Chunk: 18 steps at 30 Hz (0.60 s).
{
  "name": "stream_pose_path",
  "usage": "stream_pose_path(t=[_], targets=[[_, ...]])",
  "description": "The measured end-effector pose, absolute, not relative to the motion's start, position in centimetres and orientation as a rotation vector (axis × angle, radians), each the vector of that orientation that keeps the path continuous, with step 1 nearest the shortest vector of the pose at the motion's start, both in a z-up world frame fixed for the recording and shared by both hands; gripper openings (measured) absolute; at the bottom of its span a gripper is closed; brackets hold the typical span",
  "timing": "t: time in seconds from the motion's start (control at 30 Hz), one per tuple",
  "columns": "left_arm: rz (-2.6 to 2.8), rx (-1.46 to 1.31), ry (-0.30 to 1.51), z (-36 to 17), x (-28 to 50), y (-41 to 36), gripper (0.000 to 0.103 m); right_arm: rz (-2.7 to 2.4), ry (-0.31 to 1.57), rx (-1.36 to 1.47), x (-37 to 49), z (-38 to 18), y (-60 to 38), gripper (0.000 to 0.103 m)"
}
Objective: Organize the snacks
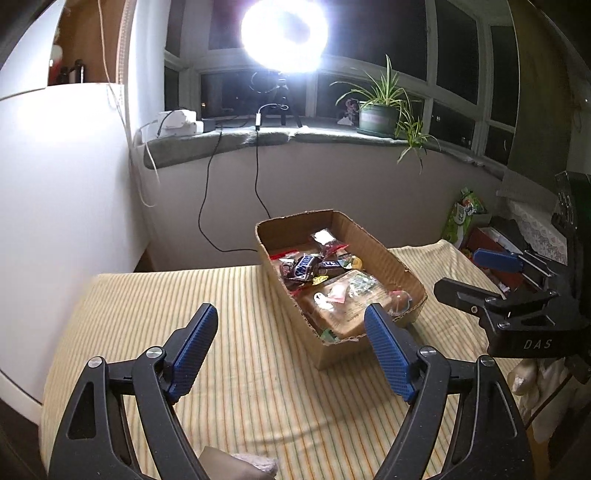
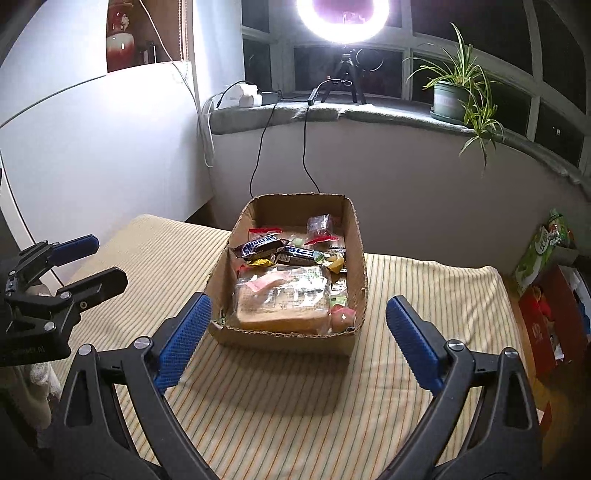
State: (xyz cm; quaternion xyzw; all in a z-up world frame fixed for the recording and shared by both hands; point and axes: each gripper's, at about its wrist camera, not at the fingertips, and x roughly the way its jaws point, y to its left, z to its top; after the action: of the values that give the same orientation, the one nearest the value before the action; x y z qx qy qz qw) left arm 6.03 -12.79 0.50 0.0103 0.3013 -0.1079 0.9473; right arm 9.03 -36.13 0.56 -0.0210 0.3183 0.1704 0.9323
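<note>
A cardboard box stands on the striped tablecloth. It holds several snacks: a Snickers bar, a large bread pack and small wrapped sweets. My left gripper is open and empty, held above the cloth in front of the box's left side; it also shows in the right wrist view. My right gripper is open and empty, in front of the box's near end; it also shows in the left wrist view.
A ring light on a tripod glares from the window sill. A potted plant stands on the sill. Cables hang down the wall. A green bag and red boxes lie right of the table.
</note>
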Motion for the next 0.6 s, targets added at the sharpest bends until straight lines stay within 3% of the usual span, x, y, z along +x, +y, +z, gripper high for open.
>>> stream_pose_path(t=[0.6], targets=[[-0.218, 0.022, 0.603, 0.54, 5.24, -12.85, 0.082, 0.357, 0.657, -0.043, 8.56, 0.32, -35.86, 0.097]])
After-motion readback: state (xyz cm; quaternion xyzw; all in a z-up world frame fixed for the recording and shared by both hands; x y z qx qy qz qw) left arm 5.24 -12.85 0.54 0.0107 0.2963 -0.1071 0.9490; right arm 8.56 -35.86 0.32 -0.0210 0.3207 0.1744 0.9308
